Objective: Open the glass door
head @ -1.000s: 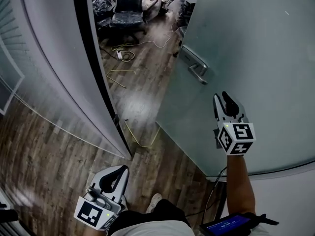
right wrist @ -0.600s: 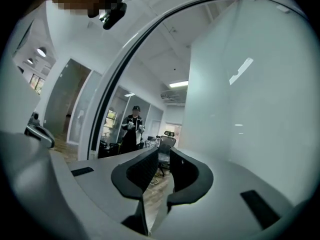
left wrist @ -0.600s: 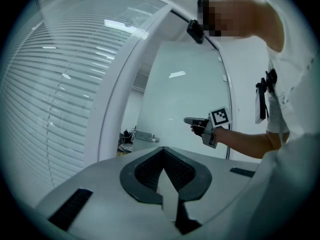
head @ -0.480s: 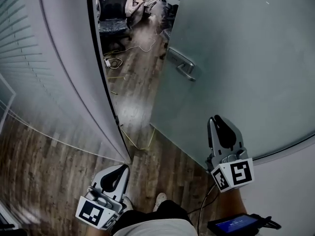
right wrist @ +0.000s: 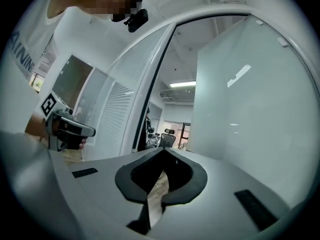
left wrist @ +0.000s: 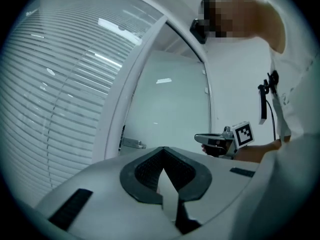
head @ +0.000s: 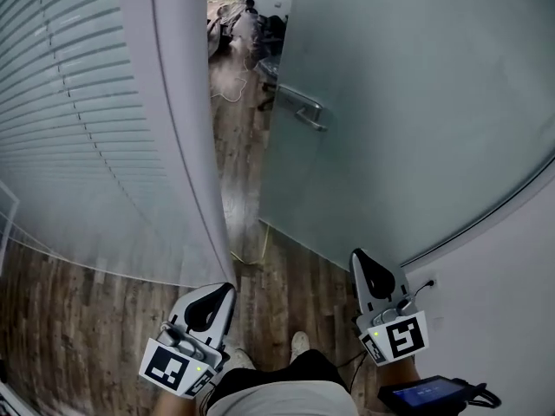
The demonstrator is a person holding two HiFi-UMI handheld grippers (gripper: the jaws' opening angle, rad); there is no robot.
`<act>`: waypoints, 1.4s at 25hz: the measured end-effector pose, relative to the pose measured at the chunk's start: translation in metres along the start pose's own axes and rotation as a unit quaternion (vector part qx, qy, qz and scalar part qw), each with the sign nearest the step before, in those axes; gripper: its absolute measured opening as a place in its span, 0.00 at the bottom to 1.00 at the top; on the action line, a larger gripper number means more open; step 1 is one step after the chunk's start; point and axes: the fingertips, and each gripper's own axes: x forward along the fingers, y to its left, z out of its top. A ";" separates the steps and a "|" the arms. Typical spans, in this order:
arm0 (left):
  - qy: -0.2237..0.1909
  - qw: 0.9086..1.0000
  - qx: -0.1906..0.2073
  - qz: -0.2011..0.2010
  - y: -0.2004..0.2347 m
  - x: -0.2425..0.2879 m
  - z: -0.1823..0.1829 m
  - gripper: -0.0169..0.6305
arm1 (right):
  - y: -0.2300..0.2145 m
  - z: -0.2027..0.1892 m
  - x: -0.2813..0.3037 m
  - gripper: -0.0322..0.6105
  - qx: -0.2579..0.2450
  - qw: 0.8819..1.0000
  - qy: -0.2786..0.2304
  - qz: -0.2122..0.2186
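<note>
The glass door [head: 416, 102] is standing well open, so the task is looking finished, while the left gripper [head: 217, 295] and right gripper [head: 362, 260] are hanging pressed together, empty.

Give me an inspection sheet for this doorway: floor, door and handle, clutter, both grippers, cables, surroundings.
Surface: wooden floor, with a yellow strip lying at the foot of the door.
Job's things: frosted glass door stands ajar; handle is untouched, with both grippers well short of it.
Clutter: office chair and dark bundles in the room beyond.
Grippers: left gripper is shut and empty; right gripper is shut and empty.
Cables: white cable on the floor past the doorway.
Surroundings: slatted blinds on the left, white wall on the right.
</note>
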 end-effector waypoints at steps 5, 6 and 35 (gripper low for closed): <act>0.001 1.000 0.006 -0.022 -0.009 -0.022 0.004 0.03 | 0.042 0.010 -0.036 0.05 0.015 1.000 -0.004 0.002; 0.000 1.000 0.007 -0.022 -0.009 -0.025 0.006 0.03 | 0.049 0.009 -0.041 0.05 0.021 1.000 -0.004 0.004; -0.014 0.994 0.072 0.086 -0.183 -0.120 0.026 0.03 | 0.049 0.016 -0.221 0.05 0.094 0.992 -0.057 0.065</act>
